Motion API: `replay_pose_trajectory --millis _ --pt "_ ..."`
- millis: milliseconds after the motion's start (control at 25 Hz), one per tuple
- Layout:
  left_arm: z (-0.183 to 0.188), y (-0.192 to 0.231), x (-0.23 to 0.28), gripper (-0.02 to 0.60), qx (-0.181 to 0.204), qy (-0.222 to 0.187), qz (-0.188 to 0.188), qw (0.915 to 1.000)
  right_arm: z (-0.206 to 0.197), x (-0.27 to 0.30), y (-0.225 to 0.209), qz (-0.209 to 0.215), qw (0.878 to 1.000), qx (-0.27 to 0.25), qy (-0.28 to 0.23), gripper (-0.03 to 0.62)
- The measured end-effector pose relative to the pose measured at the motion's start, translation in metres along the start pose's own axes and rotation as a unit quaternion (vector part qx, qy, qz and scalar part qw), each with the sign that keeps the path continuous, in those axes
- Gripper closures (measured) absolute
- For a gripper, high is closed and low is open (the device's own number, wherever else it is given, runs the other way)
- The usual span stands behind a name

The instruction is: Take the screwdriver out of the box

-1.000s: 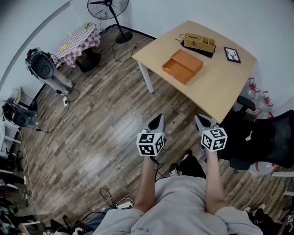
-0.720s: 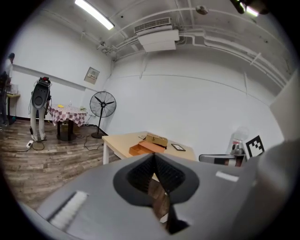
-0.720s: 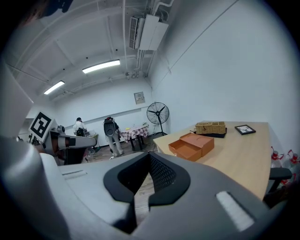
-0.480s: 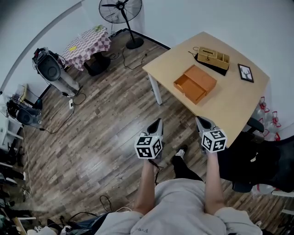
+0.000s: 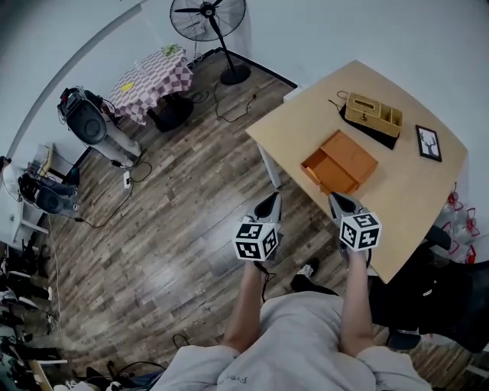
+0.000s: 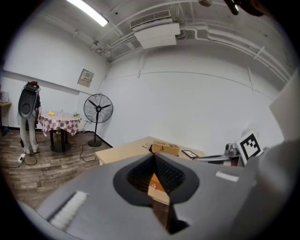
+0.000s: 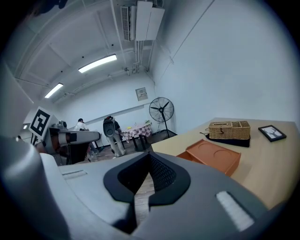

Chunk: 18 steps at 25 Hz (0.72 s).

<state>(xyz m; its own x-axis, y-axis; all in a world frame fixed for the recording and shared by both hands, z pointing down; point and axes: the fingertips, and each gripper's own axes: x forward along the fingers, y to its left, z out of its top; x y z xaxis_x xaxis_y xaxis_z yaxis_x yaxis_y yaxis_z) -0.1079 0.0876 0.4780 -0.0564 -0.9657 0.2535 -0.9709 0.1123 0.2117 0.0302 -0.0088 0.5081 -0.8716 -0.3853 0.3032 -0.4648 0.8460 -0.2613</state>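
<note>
An orange box with a shallow drawer part drawn out lies on the light wooden table at the upper right. No screwdriver shows in any view. My left gripper is held over the wooden floor, short of the table's near corner, its jaws shut and empty. My right gripper hovers at the table's near edge, just in front of the box, also shut and empty. In the right gripper view the orange box lies ahead to the right of the right gripper. In the left gripper view the left gripper points at the table.
Behind the box stand a wicker basket on a dark mat and a small picture frame. A black office chair stands at the lower right. A floor fan, a checked-cloth table, machines and loose cables occupy the floor at the left.
The person has walked toward the table. Both grippers have come forward with them, and the table and orange box now sit closer to the jaws. Both stayed shut.
</note>
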Motion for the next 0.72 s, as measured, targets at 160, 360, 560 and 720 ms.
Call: replay_pose_trajectory --millis 160,360,560,720 --pt "0.006 0.005 0.043 0.527 0.008 0.010 -0.015 0.9998 0.014 0.028 -0.029 -0.001 1.000 0.014 0.002 0.597" --pt "0.008 0.006 0.093 0.526 0.033 0.029 -0.034 0.9985 0.032 0.054 -0.068 -0.011 0.999 0.032 -0.007 0.597" --pt "0.002 0.020 0.123 0.527 0.016 0.027 -0.016 0.9994 0.015 0.066 -0.078 -0.014 0.999 0.025 0.019 0.597" --pt "-0.016 0.019 0.142 0.526 0.007 0.055 -0.026 0.9981 -0.003 0.066 -0.094 -0.026 0.998 0.023 0.043 0.597"
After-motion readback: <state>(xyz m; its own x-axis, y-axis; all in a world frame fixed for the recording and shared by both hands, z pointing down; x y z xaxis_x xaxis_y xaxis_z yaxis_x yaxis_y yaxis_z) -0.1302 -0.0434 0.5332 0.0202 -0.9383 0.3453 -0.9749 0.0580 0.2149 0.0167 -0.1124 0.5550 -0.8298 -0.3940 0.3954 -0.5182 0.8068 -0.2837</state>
